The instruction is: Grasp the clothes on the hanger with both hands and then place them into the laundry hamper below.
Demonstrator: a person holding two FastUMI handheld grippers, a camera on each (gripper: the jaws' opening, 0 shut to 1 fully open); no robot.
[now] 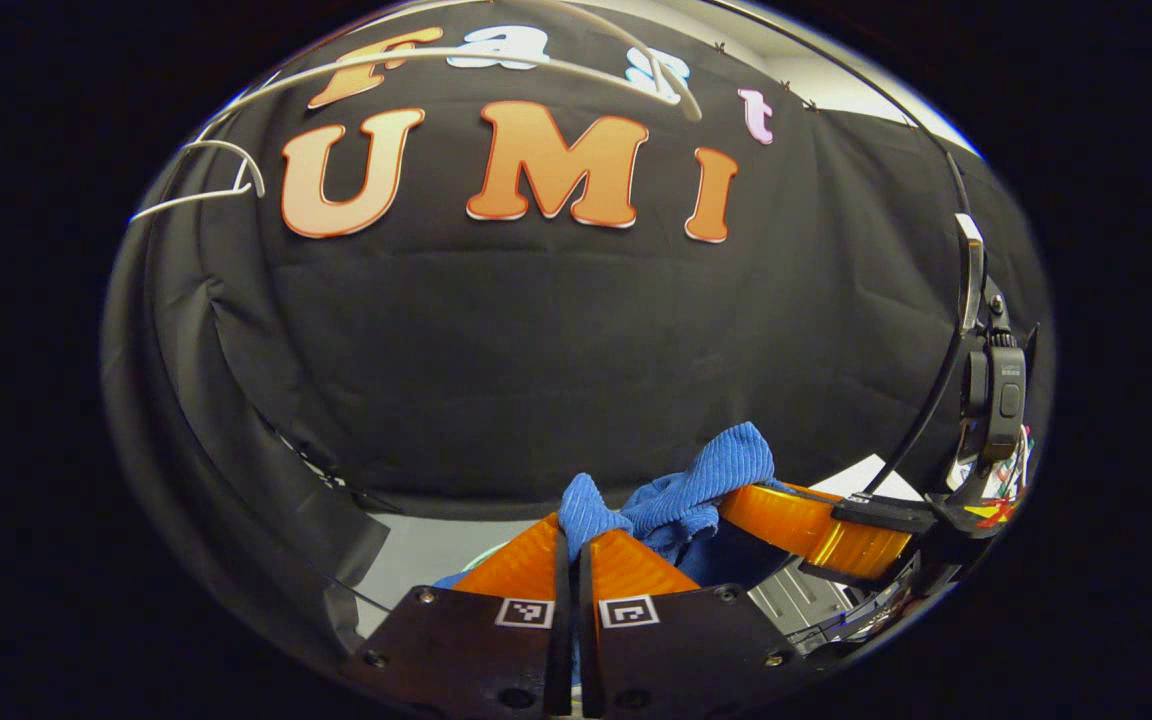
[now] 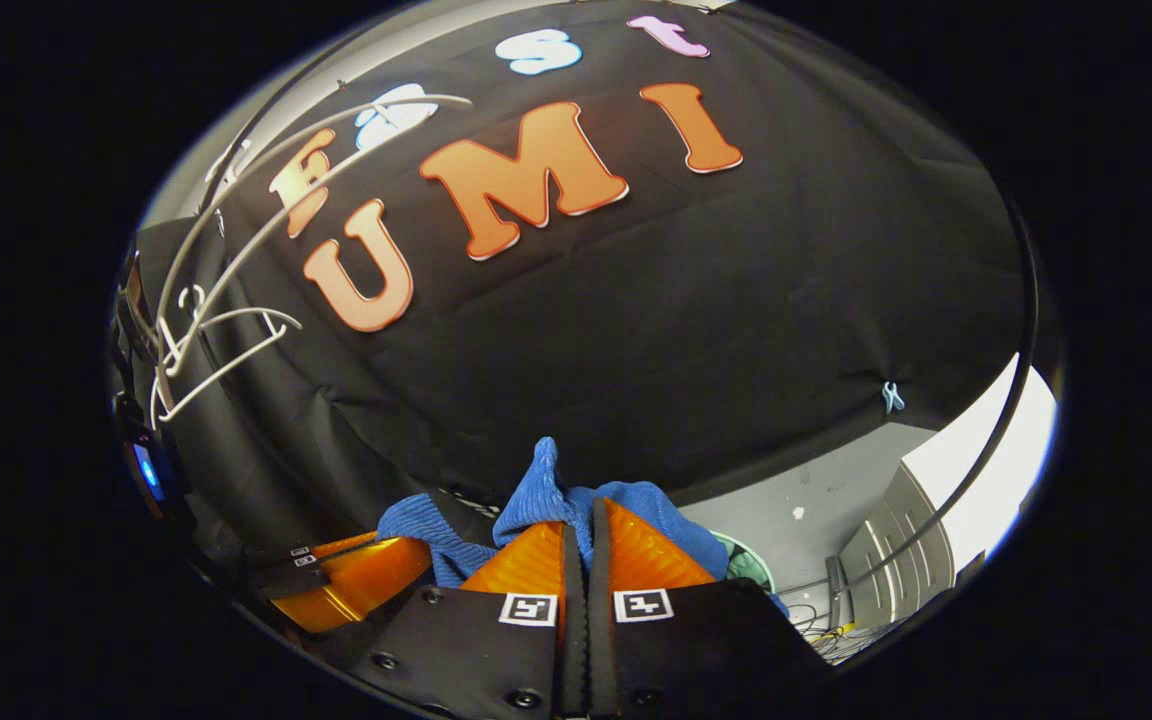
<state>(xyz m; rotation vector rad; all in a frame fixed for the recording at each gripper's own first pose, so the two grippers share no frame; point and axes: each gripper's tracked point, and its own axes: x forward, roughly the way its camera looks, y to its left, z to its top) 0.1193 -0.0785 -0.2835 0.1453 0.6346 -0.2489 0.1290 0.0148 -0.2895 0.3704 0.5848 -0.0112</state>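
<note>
My left gripper (image 1: 576, 560) is clamped on the ribbed blue cloth garment (image 1: 681, 495), and my right gripper (image 2: 581, 545) pinches the same bunched fabric just beside it. Farther off, I see thin white wire hangers (image 2: 221, 345) against the black wall.

Right gripper (image 2: 578, 545) low centre, fingers pressed together on blue cloth (image 2: 536, 490), cloth bunched above the tips, left gripper (image 2: 356, 585) just beside at lower left, white hangers (image 2: 226, 340) upper left
</note>
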